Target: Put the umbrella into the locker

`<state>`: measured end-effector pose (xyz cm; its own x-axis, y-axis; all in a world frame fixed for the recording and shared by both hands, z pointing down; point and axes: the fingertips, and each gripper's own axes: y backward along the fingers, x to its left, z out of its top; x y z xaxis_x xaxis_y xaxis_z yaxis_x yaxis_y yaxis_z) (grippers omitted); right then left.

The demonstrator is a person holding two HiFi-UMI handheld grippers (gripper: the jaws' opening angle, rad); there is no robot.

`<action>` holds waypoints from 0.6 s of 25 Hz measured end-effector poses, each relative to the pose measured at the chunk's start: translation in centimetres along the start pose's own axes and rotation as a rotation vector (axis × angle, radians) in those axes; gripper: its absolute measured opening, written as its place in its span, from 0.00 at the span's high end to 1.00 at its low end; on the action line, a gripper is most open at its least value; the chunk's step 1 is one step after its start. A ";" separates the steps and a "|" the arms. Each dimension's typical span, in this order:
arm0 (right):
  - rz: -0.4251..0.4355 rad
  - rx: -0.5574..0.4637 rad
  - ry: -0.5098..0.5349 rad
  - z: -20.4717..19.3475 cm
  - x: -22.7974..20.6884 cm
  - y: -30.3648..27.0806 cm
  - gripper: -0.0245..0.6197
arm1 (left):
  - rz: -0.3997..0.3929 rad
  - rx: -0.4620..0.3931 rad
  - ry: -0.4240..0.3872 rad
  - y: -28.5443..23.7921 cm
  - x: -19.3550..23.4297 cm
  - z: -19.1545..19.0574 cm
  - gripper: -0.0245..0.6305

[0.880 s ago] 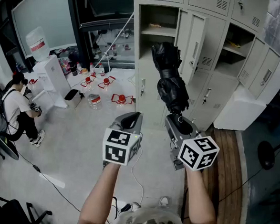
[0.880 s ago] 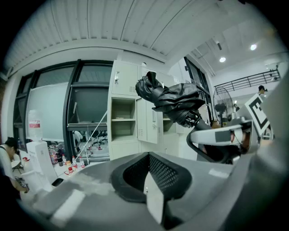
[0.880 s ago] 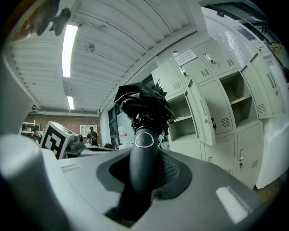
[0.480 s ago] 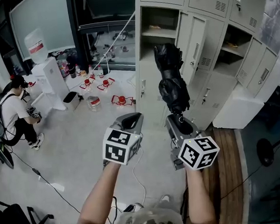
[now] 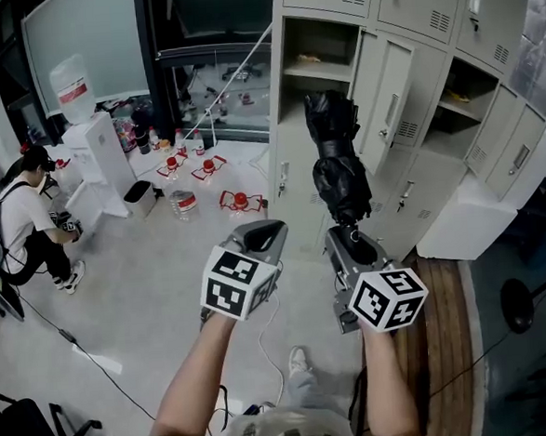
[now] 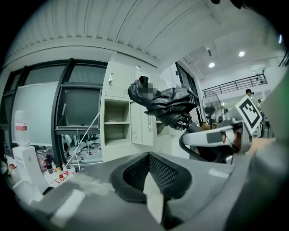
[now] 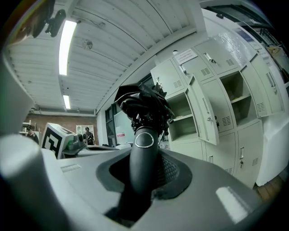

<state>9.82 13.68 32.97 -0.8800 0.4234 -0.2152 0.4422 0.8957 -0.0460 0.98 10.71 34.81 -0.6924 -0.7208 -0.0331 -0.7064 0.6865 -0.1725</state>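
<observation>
A folded black umbrella [image 5: 336, 161] sticks out forward from my right gripper [image 5: 353, 244], which is shut on its black handle [image 7: 142, 155]. The bundled canopy [image 7: 143, 106] points toward the grey lockers [image 5: 405, 110]. An open locker compartment [image 5: 318, 55] with a shelf lies just beyond the umbrella's tip, its door [image 5: 383, 93] swung out to the right. My left gripper [image 5: 260, 237] hovers beside the right one, its jaws closed together with nothing between them [image 6: 151, 180]. In the left gripper view the umbrella [image 6: 162, 103] and the right gripper [image 6: 216, 137] appear at right.
A person [image 5: 26, 220] crouches at the far left by a water dispenser [image 5: 96, 150]. Bottles and red-capped items [image 5: 205, 180] lie on the floor before a glass partition. A white box [image 5: 464, 218] stands at the lockers' foot. Cables [image 5: 87, 356] run over the floor.
The view has drifted a little nearer the lockers, and the umbrella sits slightly further right. A foot now shows on the floor below. Both grippers hold the same pose.
</observation>
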 end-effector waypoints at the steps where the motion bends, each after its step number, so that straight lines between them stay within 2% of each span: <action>1: 0.002 0.000 -0.001 0.0 -0.2 -0.4 0.81 | -0.003 0.015 -0.008 -0.4 0.2 -0.3 0.96; 7: 0.016 0.001 -0.002 0.1 -1.6 -3.7 0.81 | 0.003 0.063 -0.030 -2.5 2.7 -0.5 0.95; 15: 0.035 0.002 -0.015 0.9 -6.2 -9.2 0.81 | 0.045 0.077 -0.017 -8.6 7.4 -0.1 0.96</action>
<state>11.40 2.68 33.81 -0.8612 0.4524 -0.2317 0.4731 0.8801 -0.0400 1.91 -0.47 36.17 -0.7203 -0.6911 -0.0594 -0.6604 0.7095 -0.2458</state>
